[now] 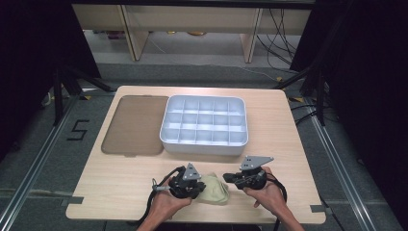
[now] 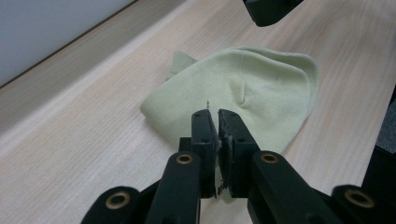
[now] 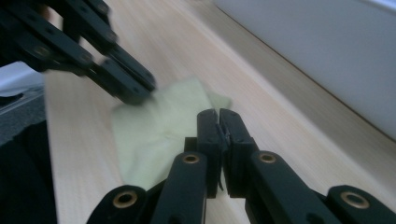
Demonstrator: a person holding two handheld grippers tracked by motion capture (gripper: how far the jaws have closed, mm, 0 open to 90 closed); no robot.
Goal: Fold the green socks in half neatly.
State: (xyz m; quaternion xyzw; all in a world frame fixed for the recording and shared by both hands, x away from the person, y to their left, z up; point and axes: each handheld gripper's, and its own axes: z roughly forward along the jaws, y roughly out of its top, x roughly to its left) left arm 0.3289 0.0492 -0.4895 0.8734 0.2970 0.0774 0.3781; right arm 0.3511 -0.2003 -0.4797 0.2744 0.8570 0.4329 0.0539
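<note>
Two grippers at a pale green cloth (image 1: 215,188)

Left gripper (image 2: 214,114) and right gripper (image 3: 218,112) hold their jaws closed, gripping nothing (cloth lies on the counter (image 1: 120,183) between them).

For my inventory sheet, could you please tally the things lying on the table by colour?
Pale green: 1, the folded cloth
White: 1, the compartment tray
Brown: 1, the flat lid
Total: 3
</note>
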